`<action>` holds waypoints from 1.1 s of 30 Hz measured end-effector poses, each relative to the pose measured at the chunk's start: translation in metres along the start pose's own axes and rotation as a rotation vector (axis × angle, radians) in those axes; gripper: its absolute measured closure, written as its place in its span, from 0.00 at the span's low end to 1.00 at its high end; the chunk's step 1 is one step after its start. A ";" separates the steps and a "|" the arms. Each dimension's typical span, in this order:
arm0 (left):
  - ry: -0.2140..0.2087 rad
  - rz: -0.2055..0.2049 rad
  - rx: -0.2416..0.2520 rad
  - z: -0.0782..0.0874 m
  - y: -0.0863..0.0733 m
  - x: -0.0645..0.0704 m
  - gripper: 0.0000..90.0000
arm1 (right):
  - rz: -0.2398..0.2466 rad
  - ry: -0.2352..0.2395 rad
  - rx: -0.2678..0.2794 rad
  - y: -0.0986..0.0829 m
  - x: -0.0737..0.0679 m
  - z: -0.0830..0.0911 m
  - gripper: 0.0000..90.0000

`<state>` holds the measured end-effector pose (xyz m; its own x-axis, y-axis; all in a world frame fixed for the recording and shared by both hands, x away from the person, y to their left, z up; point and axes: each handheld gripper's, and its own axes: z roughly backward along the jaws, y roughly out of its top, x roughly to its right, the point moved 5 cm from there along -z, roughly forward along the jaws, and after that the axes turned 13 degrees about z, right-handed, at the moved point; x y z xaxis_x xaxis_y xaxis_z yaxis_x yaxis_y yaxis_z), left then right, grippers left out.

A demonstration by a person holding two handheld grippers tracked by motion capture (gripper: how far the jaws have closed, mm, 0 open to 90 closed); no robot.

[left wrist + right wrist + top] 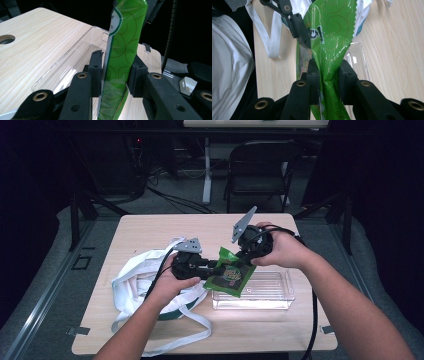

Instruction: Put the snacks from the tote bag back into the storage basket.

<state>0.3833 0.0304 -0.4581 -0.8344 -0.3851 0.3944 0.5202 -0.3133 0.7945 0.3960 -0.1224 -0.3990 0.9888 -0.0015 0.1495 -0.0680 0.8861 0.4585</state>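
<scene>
Both my grippers are clamped on 1 green snack bag, held in the air between them over the near-left corner of a clear plastic tray.

My left gripper pinches the bag's left side; in the left gripper view the bag stands edge-on between its 2 pads, both pressed to the film. The tray lies just beyond and below those jaws on the wooden table.

My right gripper grips the bag's upper right edge. In the right gripper view the bag is creased where the pads close on it, and its serrated seal runs up the right side. Ahead of these jaws the left gripper bites the bag's far edge.

A white cloth bag with long straps lies crumpled on the table directly under my left hand. My right hand sits above the tray's far rim
</scene>
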 end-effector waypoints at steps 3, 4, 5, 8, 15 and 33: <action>-0.002 0.003 0.000 -0.001 0.000 0.000 0.76 | 0.002 0.001 -0.004 0.000 0.000 0.001 0.83; 0.000 0.003 -0.004 -0.001 0.000 0.000 0.76 | 0.002 0.005 -0.008 -0.001 0.000 0.001 0.83; 0.001 0.005 -0.005 -0.002 -0.001 0.000 0.76 | -0.001 0.004 -0.009 -0.001 -0.001 0.000 0.83; 0.001 0.009 -0.006 -0.002 -0.001 0.000 0.75 | 0.005 0.005 -0.016 -0.001 -0.001 0.001 0.83; 0.005 0.017 -0.003 -0.002 0.000 -0.001 0.72 | 0.007 -0.003 -0.014 -0.001 -0.001 0.003 0.83; 0.033 0.022 -0.011 0.004 -0.001 -0.004 0.68 | 0.012 -0.022 -0.041 -0.005 0.001 0.007 0.83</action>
<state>0.3856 0.0357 -0.4594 -0.8162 -0.4205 0.3963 0.5407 -0.3142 0.7803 0.3968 -0.1303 -0.3946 0.9847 -0.0002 0.1745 -0.0744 0.9042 0.4206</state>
